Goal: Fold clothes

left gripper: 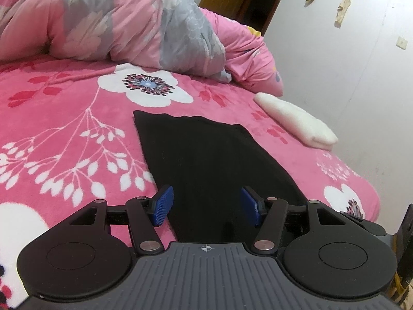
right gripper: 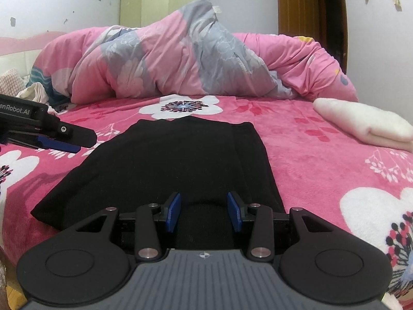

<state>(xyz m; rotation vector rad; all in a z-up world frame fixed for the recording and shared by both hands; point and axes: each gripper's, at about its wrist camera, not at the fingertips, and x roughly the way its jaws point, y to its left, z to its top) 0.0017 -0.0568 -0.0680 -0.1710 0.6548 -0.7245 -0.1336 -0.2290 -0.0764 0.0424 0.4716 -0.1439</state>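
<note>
Spread lengthwise on the pink floral bed (right gripper: 309,149), the black garment (right gripper: 165,160) runs away from both tongs — left gripper (left gripper: 206,206) and right gripper (right gripper: 204,210) are held part-open, empty, over its near edge.

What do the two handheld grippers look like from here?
Both match: the left gripper and right gripper each have a ribbed grey body with a small crosshair mark, round black discs on either side, black linkage arms with silver pins, and blue textured fingers. White lettering ending in "Robot.AI" runs along the left gripper's side in the right wrist view.
</note>
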